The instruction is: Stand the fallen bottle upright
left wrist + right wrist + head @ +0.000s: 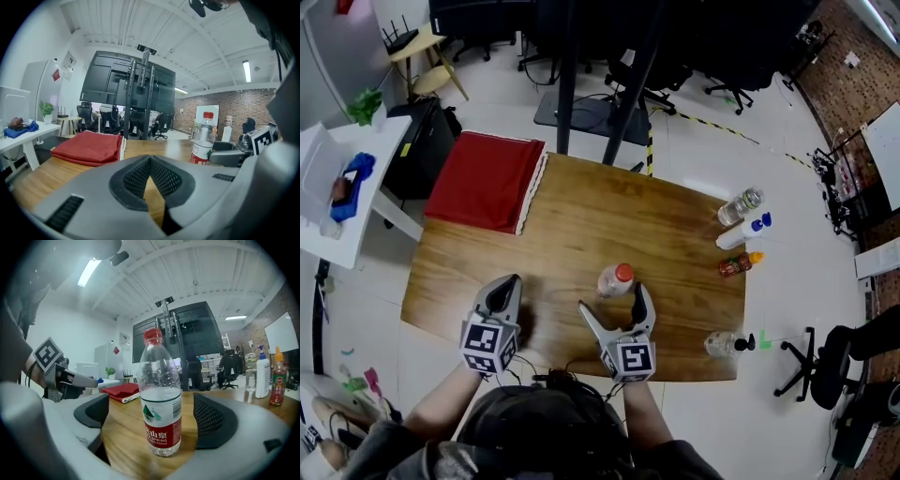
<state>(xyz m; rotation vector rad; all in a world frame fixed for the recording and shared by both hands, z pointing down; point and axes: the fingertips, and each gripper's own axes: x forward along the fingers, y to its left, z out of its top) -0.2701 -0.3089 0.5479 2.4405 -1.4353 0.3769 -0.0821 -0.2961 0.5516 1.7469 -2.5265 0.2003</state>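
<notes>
Right tongs [611, 302]: released, wide | bottle [161, 394]: upright between them, untouched | left tongs [150, 164]: clenched

Left gripper [504, 289] sat at 7 o'clock, jaws pinched together, aimed toward 12. Right gripper [610, 300] at 6 o'clock, its 2 jaws spread wide, aimed 12 too.

Wooden table [572, 225], upright bottle [617, 279], red cloth [483, 180], spare bottles [738, 265] at right edge

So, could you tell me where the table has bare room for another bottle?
Bare wood lies between the red cloth and the bottles along the right edge. The near edge is crowded: the upright bottle, left gripper and right gripper.
</notes>
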